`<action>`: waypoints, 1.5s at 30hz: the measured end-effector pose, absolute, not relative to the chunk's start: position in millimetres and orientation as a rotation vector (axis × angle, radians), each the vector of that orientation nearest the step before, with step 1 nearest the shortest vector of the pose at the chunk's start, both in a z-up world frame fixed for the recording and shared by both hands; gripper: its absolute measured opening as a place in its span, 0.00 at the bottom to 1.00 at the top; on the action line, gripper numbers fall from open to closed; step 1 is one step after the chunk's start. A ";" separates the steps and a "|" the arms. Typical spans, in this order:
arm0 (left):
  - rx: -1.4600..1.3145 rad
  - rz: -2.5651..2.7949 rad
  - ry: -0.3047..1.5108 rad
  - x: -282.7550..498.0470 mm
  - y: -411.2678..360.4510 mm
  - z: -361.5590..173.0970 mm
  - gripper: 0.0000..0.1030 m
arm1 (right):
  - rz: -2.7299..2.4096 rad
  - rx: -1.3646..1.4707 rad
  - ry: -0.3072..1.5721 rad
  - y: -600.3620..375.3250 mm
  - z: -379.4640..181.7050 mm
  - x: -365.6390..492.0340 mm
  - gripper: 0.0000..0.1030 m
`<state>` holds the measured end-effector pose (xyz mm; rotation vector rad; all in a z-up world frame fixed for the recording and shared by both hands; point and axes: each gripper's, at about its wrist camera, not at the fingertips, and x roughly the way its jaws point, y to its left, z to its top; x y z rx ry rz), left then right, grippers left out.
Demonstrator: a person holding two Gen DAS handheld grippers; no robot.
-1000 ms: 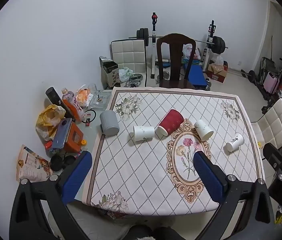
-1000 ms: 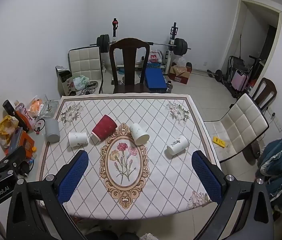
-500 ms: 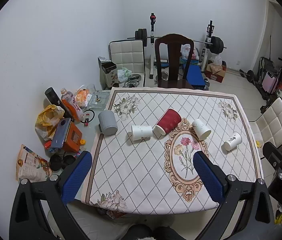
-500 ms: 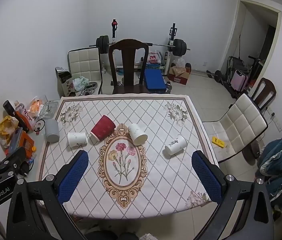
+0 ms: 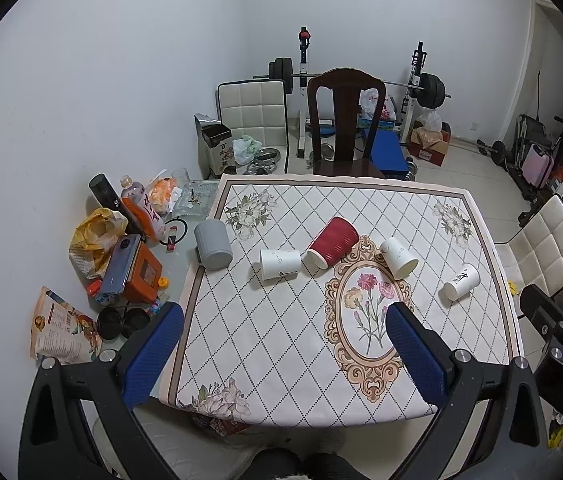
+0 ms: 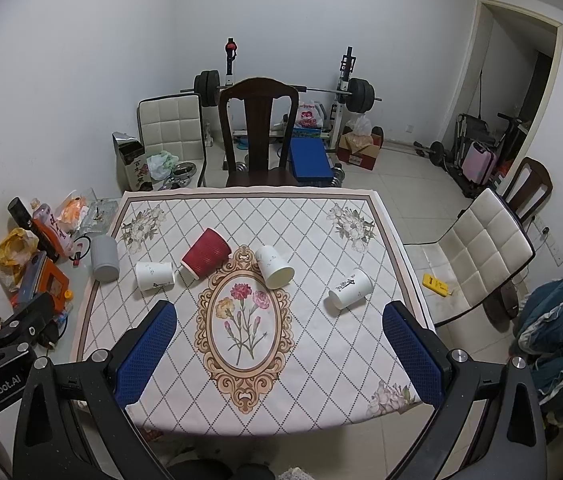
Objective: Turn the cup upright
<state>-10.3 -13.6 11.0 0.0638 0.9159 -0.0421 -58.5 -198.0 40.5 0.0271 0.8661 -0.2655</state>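
Change since earlier frame: both wrist views had shifted a little, so the worktop sat slightly lower and more to the left in frame than a second before; the cups lay where they had been.
Left hand-held gripper (image 5: 283,350): released, blue pads spread wide, hovering over the near edge of the worktop, grasping nothing.
Right hand-held gripper (image 6: 279,346): released too, pads wide apart, above the near half of the worktop and clear of every cup.
Worktop (image 6: 309,376): covered by a diamond-patterned cloth with a floral oval in the middle.
Red cup (image 6: 204,253): ribbed, lying on its side left of centre, its open mouth toward the near left.
Left white cup (image 6: 154,275): on its side, just left of the red cup, close to it.
Middle white cup (image 6: 274,266): on its side at the far right rim of the oval, mouth toward the near right.
Right white cup (image 6: 350,288): on its side, black marking on its wall, apart from the others toward the right edge.
Grey cup (image 5: 213,244): at the left edge of the cloth, tilted with its mouth toward the near side.
Wooden chair (image 6: 258,128): pushed against the far side of the worktop.
Clutter (image 5: 129,248): bottles, bags and an orange box on the uncovered strip left of the cloth.
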 end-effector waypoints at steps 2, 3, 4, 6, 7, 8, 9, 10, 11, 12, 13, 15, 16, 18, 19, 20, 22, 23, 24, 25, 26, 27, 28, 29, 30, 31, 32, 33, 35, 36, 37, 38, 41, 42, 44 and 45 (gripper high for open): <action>0.066 -0.040 0.914 -10.2 -13.2 10.2 1.00 | -0.264 0.028 0.863 -199.0 42.6 -66.5 1.00; 0.064 -0.041 0.915 -10.7 -13.6 11.0 1.00 | -0.264 0.027 0.863 -200.0 43.2 -69.0 1.00; 0.064 -0.042 0.915 -10.2 -12.9 9.9 1.00 | -0.263 0.026 0.863 -199.4 43.1 -67.8 1.00; 0.063 -0.041 0.913 -11.0 -12.9 10.5 1.00 | -0.262 0.026 0.864 -199.8 43.3 -68.9 1.00; 0.061 -0.043 0.912 -11.5 -14.1 11.7 1.00 | -0.262 0.025 0.863 -199.3 43.2 -68.9 1.00; 0.059 -0.043 0.911 -12.6 -12.3 11.4 1.00 | -0.262 0.026 0.863 -199.2 43.2 -68.5 1.00; 0.059 -0.044 0.910 -13.1 -12.3 12.0 1.00 | -0.261 0.026 0.863 -199.8 43.5 -69.9 1.00; 0.059 -0.044 0.909 -13.3 -12.8 12.5 1.00 | -0.262 0.026 0.863 -199.2 43.3 -68.4 1.00; 0.057 -0.045 0.911 -12.8 -12.4 12.2 1.00 | -0.262 0.026 0.863 -199.5 43.4 -68.9 1.00; 0.056 -0.045 0.911 -12.8 -11.9 12.3 1.00 | -0.260 0.026 0.863 -199.6 43.5 -69.1 1.00; 0.055 -0.044 0.911 -12.7 -12.1 12.0 1.00 | -0.261 0.025 0.864 -199.1 43.5 -68.0 1.00; 0.054 -0.044 0.912 -12.8 -13.3 12.8 1.00 | -0.260 0.023 0.862 -199.4 43.7 -70.4 1.00; 0.054 -0.043 0.912 -12.5 -13.5 13.2 1.00 | -0.259 0.024 0.864 -199.3 44.1 -70.2 1.00; 0.053 -0.044 0.912 -12.5 -14.1 13.0 1.00 | -0.260 0.024 0.863 -198.8 44.3 -69.8 1.00; 0.054 -0.044 0.911 -13.2 -14.1 12.7 1.00 | -0.259 0.024 0.864 -199.2 44.4 -70.8 1.00; 0.055 -0.043 0.909 -13.4 -14.4 12.6 1.00 | -0.259 0.025 0.863 -198.8 44.4 -69.7 1.00; 0.054 -0.044 0.910 -13.1 -14.0 12.6 1.00 | -0.260 0.024 0.863 -198.9 44.4 -69.6 1.00; 0.053 -0.045 0.911 -13.2 -14.2 12.6 1.00 | -0.259 0.025 0.864 -199.0 44.4 -69.5 1.00; 0.053 -0.043 0.910 -12.4 -15.7 12.8 1.00 | -0.259 0.025 0.864 -199.1 44.4 -69.6 1.00; 0.053 -0.043 0.909 -11.9 -16.4 13.0 1.00 | -0.259 0.024 0.863 -199.2 44.4 -69.7 1.00; 0.052 -0.044 0.910 -11.9 -16.5 13.2 1.00 | -0.260 0.023 0.863 -199.5 44.5 -70.1 1.00; 0.052 -0.044 0.910 -12.5 -16.5 13.1 1.00 | -0.259 0.023 0.864 -199.9 44.6 -70.6 1.00; 0.052 -0.044 0.911 -11.9 -17.3 13.4 1.00 | -0.259 0.025 0.863 -199.6 44.5 -69.7 1.00; 0.053 -0.044 0.910 -11.6 -17.7 13.5 1.00 | -0.260 0.024 0.863 -200.0 44.6 -70.7 1.00; 0.052 -0.044 0.911 -11.1 -17.9 13.5 1.00 | -0.259 0.025 0.863 -199.7 44.6 -69.4 1.00; 0.051 -0.044 0.911 -12.0 -17.6 13.2 1.00 | -0.258 0.026 0.863 -200.0 44.6 -69.8 1.00; 0.052 -0.044 0.912 -11.5 -19.1 13.6 1.00 | -0.258 0.026 0.863 -200.1 44.6 -70.3 1.00; 0.052 -0.043 0.910 -11.7 -19.2 13.6 1.00 | -0.258 0.026 0.863 -199.9 44.5 -69.3 1.00; 0.052 -0.045 0.912 -11.5 -19.0 13.4 1.00 | -0.259 0.025 0.864 -199.7 44.4 -69.3 1.00; 0.052 -0.044 0.911 -11.7 -19.2 13.4 1.00 | -0.259 0.024 0.866 -200.4 44.6 -70.8 1.00; 0.052 -0.044 0.911 -11.1 -19.8 13.7 1.00 | -0.259 0.026 0.865 -200.0 44.2 -69.7 1.00; 0.052 -0.042 0.910 -11.2 -20.0 13.5 1.00 | -0.259 0.025 0.865 -200.3 44.3 -70.4 1.00; 0.051 -0.042 0.909 -12.6 -19.6 12.9 1.00 | -0.259 0.025 0.864 -200.7 43.7 -70.3 1.00; 0.050 -0.042 0.909 -12.3 -20.0 13.0 1.00 | -0.259 0.026 0.864 -200.3 43.4 -69.4 1.00; 0.051 -0.041 0.909 -11.5 -21.1 12.6 1.00 | -0.259 0.026 0.864 -200.4 43.2 -69.3 1.00; 0.051 -0.042 0.909 -11.5 -20.9 12.6 1.00 | -0.258 0.026 0.865 -201.2 43.1 -70.7 1.00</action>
